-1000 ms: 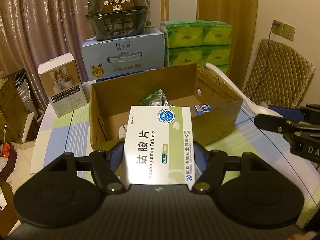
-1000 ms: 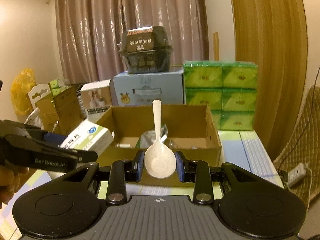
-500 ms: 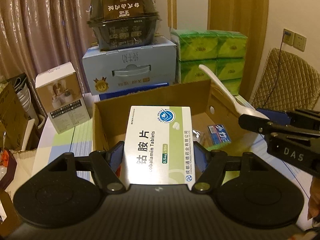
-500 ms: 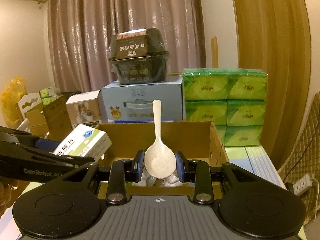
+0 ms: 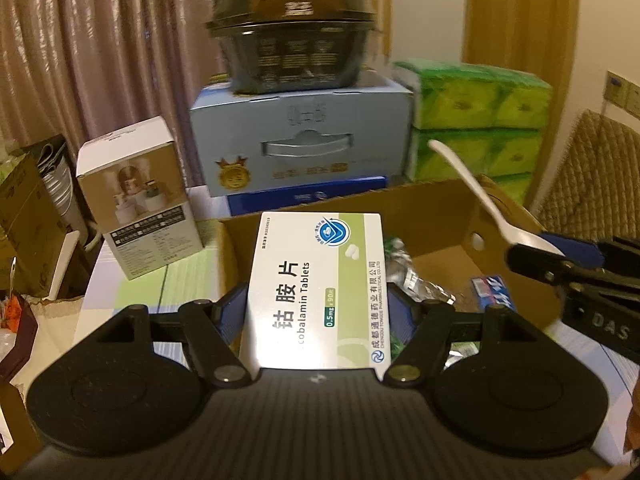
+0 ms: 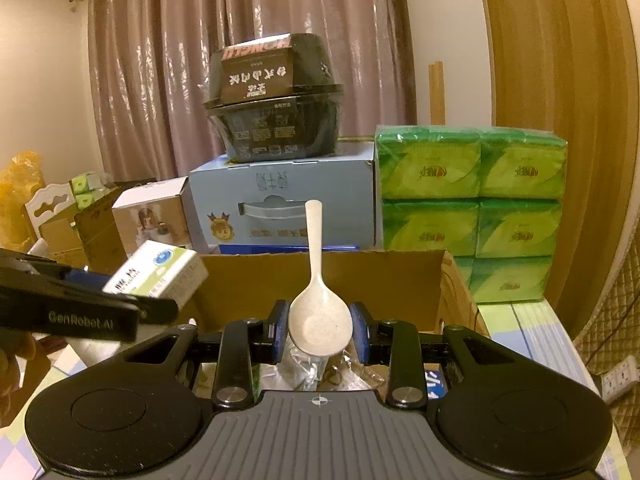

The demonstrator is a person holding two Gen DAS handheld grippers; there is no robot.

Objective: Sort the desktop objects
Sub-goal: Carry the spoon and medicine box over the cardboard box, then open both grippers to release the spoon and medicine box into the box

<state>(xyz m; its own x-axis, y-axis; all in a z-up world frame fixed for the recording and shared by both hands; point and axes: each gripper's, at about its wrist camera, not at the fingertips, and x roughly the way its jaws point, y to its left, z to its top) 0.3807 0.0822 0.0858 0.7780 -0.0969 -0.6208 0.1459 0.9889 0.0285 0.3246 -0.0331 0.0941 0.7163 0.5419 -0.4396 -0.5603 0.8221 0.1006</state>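
1. Clamping the tablet box (image 5: 316, 288), your left gripper (image 5: 316, 312) grips its flat, glossy sides and holds it over the near left rim of the cardboard box (image 5: 440, 204).
2. Your right gripper (image 6: 320, 328) pinches the speckled cream spoon (image 6: 318, 312) by its bowl, handle upright, over the open cardboard box.
3. Crumpled wrappers (image 5: 420, 280) cover the box floor.
4. Beyond, the blue carton (image 6: 280, 200) and green tissue packs (image 6: 472, 208) stand close behind the far wall.

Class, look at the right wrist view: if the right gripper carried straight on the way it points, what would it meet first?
Probably the cardboard box: the right gripper, shut on the spoon, points into its open top, toward the far inner wall. Depth is uncertain.
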